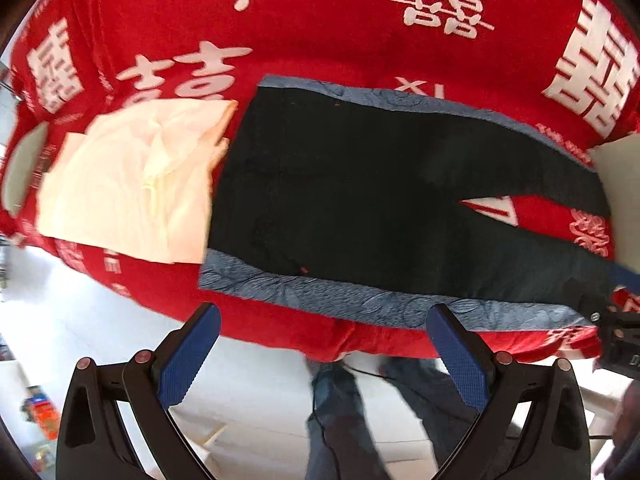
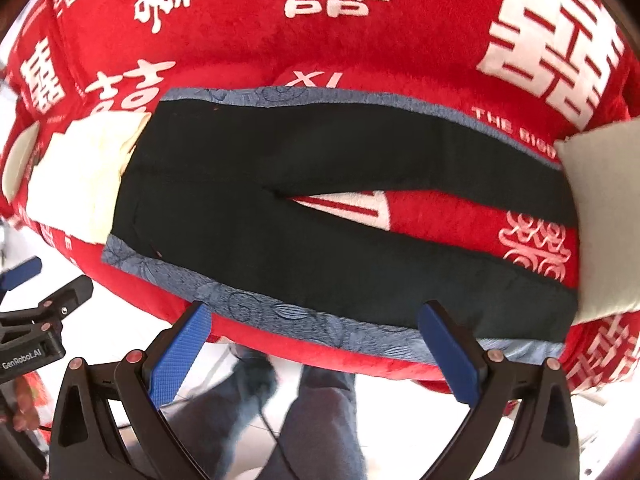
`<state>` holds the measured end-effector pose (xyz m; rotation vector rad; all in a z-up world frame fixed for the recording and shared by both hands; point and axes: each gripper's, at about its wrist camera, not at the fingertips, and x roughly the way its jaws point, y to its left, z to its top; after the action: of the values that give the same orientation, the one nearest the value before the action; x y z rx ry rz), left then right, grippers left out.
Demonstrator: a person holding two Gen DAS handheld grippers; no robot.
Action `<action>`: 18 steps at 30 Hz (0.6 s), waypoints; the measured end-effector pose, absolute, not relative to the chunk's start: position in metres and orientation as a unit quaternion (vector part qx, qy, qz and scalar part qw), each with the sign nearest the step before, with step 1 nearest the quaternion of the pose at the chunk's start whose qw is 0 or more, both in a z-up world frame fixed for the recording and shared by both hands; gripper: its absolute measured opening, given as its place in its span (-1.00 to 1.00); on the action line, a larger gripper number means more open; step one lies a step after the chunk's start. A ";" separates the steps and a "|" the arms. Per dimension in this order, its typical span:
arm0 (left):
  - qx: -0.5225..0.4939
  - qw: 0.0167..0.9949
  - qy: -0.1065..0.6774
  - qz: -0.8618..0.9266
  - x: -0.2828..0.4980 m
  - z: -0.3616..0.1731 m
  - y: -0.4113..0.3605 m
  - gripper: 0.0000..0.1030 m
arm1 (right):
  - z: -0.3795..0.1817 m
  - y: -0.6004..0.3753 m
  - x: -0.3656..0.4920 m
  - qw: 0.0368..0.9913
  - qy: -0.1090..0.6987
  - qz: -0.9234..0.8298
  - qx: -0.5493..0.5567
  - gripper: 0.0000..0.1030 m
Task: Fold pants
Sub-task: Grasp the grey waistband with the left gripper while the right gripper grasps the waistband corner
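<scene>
Black pants flat on red blanket (cream garment beside waistband); left gripper and right gripper spread apart, empty.

White 囍 characters, "XI" and "THE BIGG…" on the red blanket; "GenRobot.AI" on the left claw.

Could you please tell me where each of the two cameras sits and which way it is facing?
Left wrist: on the left gripper, open, looking over the near edge at the waist end of the black pants and a cream garment; legs in jeans below.
Right wrist: on the right gripper, open, facing the pant legs.
Shared: pants, cream garment, red blanket.
</scene>
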<state>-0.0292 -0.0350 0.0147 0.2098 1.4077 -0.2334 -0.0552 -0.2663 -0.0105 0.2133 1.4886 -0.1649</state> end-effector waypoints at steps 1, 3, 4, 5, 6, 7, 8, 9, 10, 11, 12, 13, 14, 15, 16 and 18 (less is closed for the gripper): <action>0.083 0.749 0.647 -0.116 -0.026 0.009 -0.030 1.00 | -0.014 -0.266 -0.056 0.728 0.672 -0.075 0.111 1.00; 0.062 0.746 0.651 -0.127 -0.019 -0.003 -0.019 1.00 | -0.023 -0.266 -0.060 0.728 0.664 -0.075 0.154 1.00; 0.050 0.744 0.653 -0.132 -0.015 -0.011 -0.012 1.00 | -0.031 -0.266 -0.063 0.725 0.658 -0.070 0.191 1.00; 0.039 0.743 0.655 -0.134 -0.012 -0.019 -0.004 1.00 | -0.036 -0.265 -0.065 0.723 0.653 -0.065 0.217 1.00; 0.031 0.742 0.655 -0.135 -0.010 -0.025 0.001 1.00 | -0.044 -0.264 -0.067 0.718 0.647 -0.057 0.250 1.00; 0.018 0.741 0.658 -0.137 -0.007 -0.036 0.009 1.00 | -0.058 -0.263 -0.072 0.709 0.640 -0.047 0.294 1.00; 0.005 0.736 0.663 -0.137 -0.004 -0.049 0.018 1.00 | -0.067 -0.261 -0.075 0.702 0.635 -0.041 0.321 1.00; -0.005 0.732 0.667 -0.137 -0.003 -0.057 0.023 1.00 | -0.078 -0.259 -0.078 0.694 0.627 -0.033 0.353 0.97; -0.020 0.728 0.671 -0.137 -0.002 -0.068 0.031 1.00 | -0.095 -0.256 -0.084 0.680 0.615 -0.019 0.397 0.90; -0.032 0.725 0.675 -0.136 -0.002 -0.078 0.036 0.98 | -0.108 -0.252 -0.087 0.671 0.610 -0.014 0.422 0.84; -0.050 0.717 0.682 -0.136 -0.002 -0.093 0.045 0.82 | -0.124 -0.248 -0.092 0.657 0.605 -0.007 0.450 0.66; -0.063 0.710 0.689 -0.135 -0.003 -0.103 0.050 0.57 | -0.136 -0.244 -0.097 0.648 0.601 -0.002 0.468 0.46; -0.082 0.696 0.701 -0.133 -0.004 -0.116 0.055 0.46 | -0.155 -0.239 -0.102 0.632 0.596 0.006 0.495 0.38; -0.095 0.689 0.706 -0.134 -0.006 -0.122 0.058 0.36 | -0.171 -0.235 -0.108 0.616 0.592 0.012 0.519 0.26; -0.113 0.682 0.709 -0.137 -0.008 -0.131 0.064 0.36 | -0.182 -0.231 -0.113 0.605 0.587 0.015 0.537 0.22; -0.127 0.683 0.705 -0.144 -0.013 -0.139 0.069 0.36 | -0.205 -0.220 -0.124 0.587 0.578 0.028 0.566 0.22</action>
<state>-0.0126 0.0686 -0.1395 -0.2843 1.5806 -0.3240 -0.1239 -0.2203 -0.2052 1.3200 1.3469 0.0650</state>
